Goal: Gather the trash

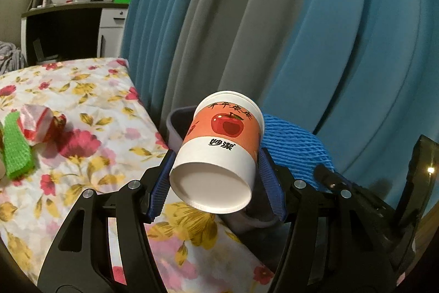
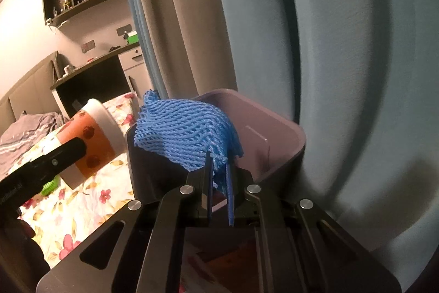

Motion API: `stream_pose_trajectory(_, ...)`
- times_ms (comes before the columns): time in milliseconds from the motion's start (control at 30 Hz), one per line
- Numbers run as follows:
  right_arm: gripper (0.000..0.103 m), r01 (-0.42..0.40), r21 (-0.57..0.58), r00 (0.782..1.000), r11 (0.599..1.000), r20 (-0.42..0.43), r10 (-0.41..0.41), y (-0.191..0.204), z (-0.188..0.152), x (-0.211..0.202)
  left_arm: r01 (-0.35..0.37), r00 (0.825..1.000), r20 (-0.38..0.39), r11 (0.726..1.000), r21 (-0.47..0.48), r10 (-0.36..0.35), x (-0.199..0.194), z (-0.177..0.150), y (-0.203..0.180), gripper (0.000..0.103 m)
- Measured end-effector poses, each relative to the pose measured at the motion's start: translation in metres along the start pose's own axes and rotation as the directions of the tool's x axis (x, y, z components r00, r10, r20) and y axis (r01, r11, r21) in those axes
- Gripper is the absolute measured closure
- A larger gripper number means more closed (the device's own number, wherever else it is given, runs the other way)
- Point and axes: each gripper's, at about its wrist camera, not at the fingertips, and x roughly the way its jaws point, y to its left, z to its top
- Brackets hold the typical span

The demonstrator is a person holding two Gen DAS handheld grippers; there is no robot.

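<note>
Blue and grey curtains point(image 1: 274, 18) hang behind a bed point(image 1: 90, 106) covered in a floral sheet, and a grey plastic bin point(image 2: 279, 125) stands at the bed's edge, right against the curtains. The bin is the landmark here: its open top faces up, and the part of its inside that shows in the right wrist view holds only bare wall, with the rest hidden by what is carried in front of it.

Just above the bin's near rim, the right gripper point(image 2: 218, 183) is pressed together on a blue foam fruit net point(image 2: 183, 133), pinching it at one end so the mesh fans out over the bin's opening.

To the left of the bin, over the bed's edge, the left gripper point(image 1: 216, 180) holds a paper cup point(image 1: 219, 150) between its blue pads point(image 1: 159, 188), which press on the cup's white lower band. The cup is tilted, its base towards the camera and its mouth turned away towards the bin; an apple is printed on its orange side. Whether anything lies in the cup cannot be told.

Well left of the bin, on the sheet, lie a crumpled red-and-white wrapper point(image 1: 38, 122) and, touching it, a green foam net point(image 1: 16, 144).
</note>
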Motion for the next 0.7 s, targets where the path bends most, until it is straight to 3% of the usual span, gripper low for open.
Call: stream_pose_trajectory(700, 0.09, -0.043, -0.015, 0.995, 0.999, -0.088, 0.042, -0.001, -0.006, 0.027, 0.08, 0.991, -0.102, 0.996, -0.034, -0.083, 0.06, -0.008, -0.005, 0.043)
